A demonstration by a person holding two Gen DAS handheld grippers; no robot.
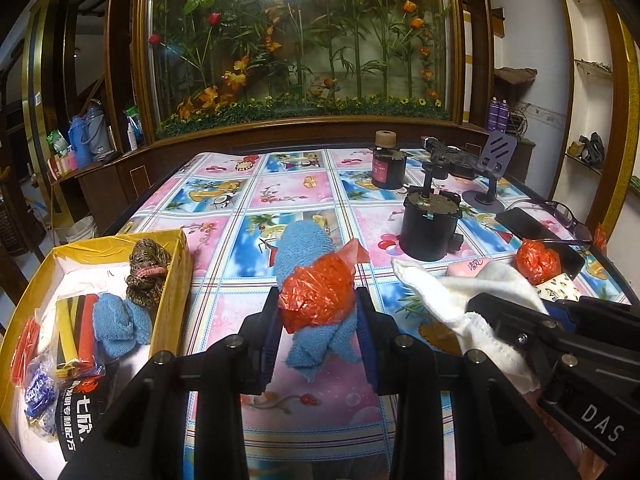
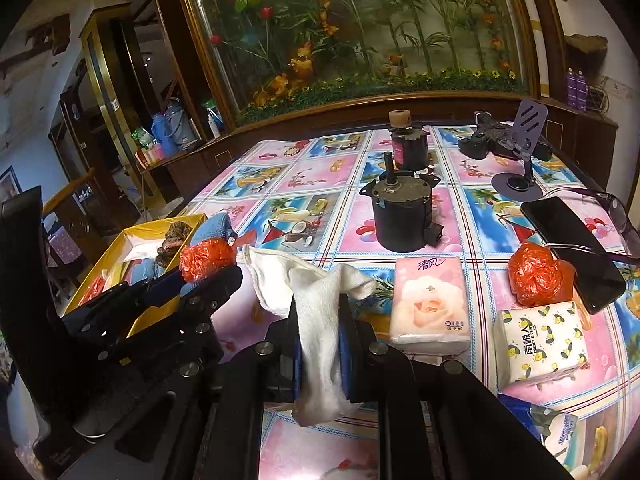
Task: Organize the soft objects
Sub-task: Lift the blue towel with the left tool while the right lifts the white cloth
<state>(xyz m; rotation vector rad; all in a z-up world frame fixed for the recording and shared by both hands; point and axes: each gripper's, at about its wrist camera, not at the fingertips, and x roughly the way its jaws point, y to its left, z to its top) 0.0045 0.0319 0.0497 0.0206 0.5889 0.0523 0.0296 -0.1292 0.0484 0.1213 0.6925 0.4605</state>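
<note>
My left gripper (image 1: 318, 320) is shut on a blue cloth (image 1: 304, 248) together with a crumpled red plastic bag (image 1: 316, 294), held above the patterned tablecloth. To its left stands a yellow box (image 1: 176, 280) holding another blue cloth (image 1: 120, 322), a brown knitted piece (image 1: 148, 272) and packets. My right gripper (image 2: 320, 344) is shut on a white cloth (image 2: 320, 304), which hangs down between the pads. In the right wrist view the left gripper (image 2: 192, 280) with its red bag (image 2: 206, 258) is at the left, next to the yellow box (image 2: 116, 252).
Two black motors (image 2: 402, 216) (image 2: 408, 148) stand mid-table. Tissue packs (image 2: 430, 304) (image 2: 538, 342), a second red bag (image 2: 536, 274), a phone (image 2: 572, 248), glasses (image 2: 616, 212) and a purple phone stand (image 2: 520, 152) lie at the right. A wooden cabinet with artificial flowers rises behind the table.
</note>
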